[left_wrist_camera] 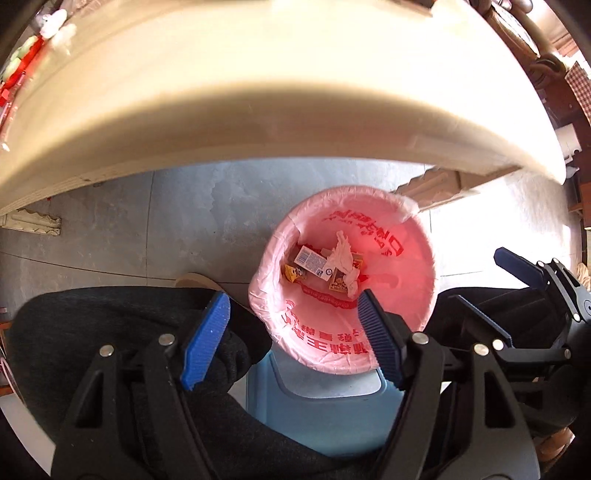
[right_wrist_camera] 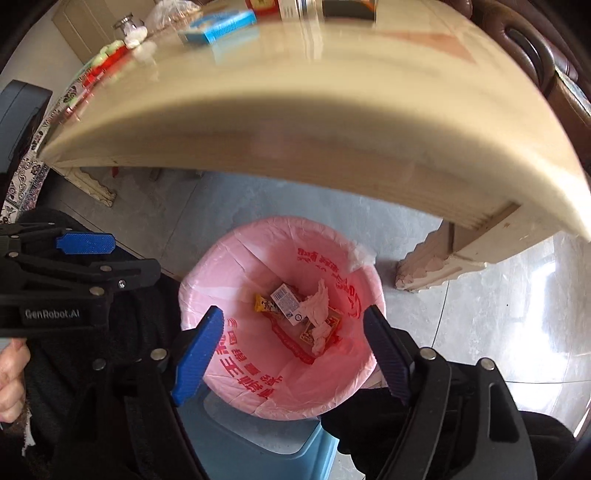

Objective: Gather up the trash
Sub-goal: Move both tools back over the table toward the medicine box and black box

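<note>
A bin lined with a pink bag (left_wrist_camera: pixel 413 254) (right_wrist_camera: pixel 236 266) stands on the floor under the table edge. Inside lie a crumpled white tissue (left_wrist_camera: pixel 345 256) (right_wrist_camera: pixel 317 310), a small white box (left_wrist_camera: pixel 312 260) (right_wrist_camera: pixel 288 302) and yellow wrappers (left_wrist_camera: pixel 291 273) (right_wrist_camera: pixel 263 304). My left gripper (left_wrist_camera: pixel 291 328) is open and empty above the bin's near rim. My right gripper (right_wrist_camera: pixel 291 347) is open and empty above the bin. Each gripper shows at the edge of the other's view: the right one (left_wrist_camera: pixel 524 273), the left one (right_wrist_camera: pixel 85 243).
The cream table (left_wrist_camera: pixel 258 103) (right_wrist_camera: pixel 314 122) overhangs the far side of the bin. A blue box (right_wrist_camera: pixel 221 24), red packets (right_wrist_camera: pixel 107 62) and white tissue (left_wrist_camera: pixel 59 26) lie on it. A blue stool (left_wrist_camera: pixel 325 413) (right_wrist_camera: pixel 258 446) stands below the grippers. A table leg (right_wrist_camera: pixel 428 266) stands right of the bin.
</note>
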Demonstrator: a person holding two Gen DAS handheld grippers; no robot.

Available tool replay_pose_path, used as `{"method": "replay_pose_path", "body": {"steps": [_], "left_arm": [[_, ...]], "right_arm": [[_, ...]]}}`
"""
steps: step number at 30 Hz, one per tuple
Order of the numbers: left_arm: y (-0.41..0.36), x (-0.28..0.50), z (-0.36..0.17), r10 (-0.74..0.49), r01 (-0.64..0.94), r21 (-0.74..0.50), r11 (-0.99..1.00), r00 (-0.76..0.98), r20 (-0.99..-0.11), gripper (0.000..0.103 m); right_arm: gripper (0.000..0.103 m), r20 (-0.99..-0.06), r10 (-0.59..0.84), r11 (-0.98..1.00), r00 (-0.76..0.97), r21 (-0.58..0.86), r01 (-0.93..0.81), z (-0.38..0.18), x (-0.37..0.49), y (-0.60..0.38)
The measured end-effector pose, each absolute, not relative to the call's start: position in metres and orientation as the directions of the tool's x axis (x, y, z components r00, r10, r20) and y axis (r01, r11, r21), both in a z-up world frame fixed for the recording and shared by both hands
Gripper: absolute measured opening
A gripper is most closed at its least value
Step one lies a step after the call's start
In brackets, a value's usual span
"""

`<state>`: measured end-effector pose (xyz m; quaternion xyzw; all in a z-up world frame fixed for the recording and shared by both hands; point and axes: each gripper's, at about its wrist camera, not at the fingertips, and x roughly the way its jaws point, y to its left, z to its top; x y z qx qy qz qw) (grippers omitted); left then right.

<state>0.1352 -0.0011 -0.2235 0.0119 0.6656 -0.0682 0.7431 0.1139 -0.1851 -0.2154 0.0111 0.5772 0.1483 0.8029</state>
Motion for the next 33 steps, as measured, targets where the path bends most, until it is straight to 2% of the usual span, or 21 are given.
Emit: {"method": "replay_pose_path", "body": {"steps": [4,6,9,15,18,21,33], "left_arm": [[0.022,0.158,-0.150,-0.067,0.061,-0.057,0.996,0.174,-0.983,0.071],[0.029,0.173,-0.109,-0.070,0.053,-0.060,0.997,0.224,-0.972,0.075],[0.032,0.196,-0.055,-0.047,0.046,-0.036,0.998,0.280,-0.959,0.082],[0.034,0.247,0.009,-0.085,-0.026,-0.095,0.995,0.254,-0.963,0.084],[0.035,0.268,0.026,-0.037,-0.085,-0.061,0.994,0.262,-0.964,0.085],[0.033,0.288,0.027,-0.024,-0.119,-0.052,0.992,0.222,-0.975,0.086],[0.023,0.342,-0.010,-0.058,-0.176,-0.077,0.981,0.111,-0.992,0.086]], "right_arm": [[0.086,-0.892,0.245,0.954,0.379,0.153,-0.256,-0.141,0.132,-0.197],[0.092,-0.874,0.247,0.953,0.418,0.142,-0.266,-0.104,0.145,-0.205],[0.093,-0.853,0.254,0.953,0.455,0.141,-0.269,-0.053,0.173,-0.219],[0.095,-0.830,0.273,0.955,0.486,0.172,-0.243,0.021,0.237,-0.240],[0.096,-0.831,0.247,0.962,0.499,0.149,-0.228,0.040,0.265,-0.245],[0.096,-0.840,0.270,0.958,0.471,0.186,-0.216,0.045,0.295,-0.252],[0.096,-0.888,0.250,0.965,0.385,0.196,-0.176,0.007,0.366,-0.260]]}}
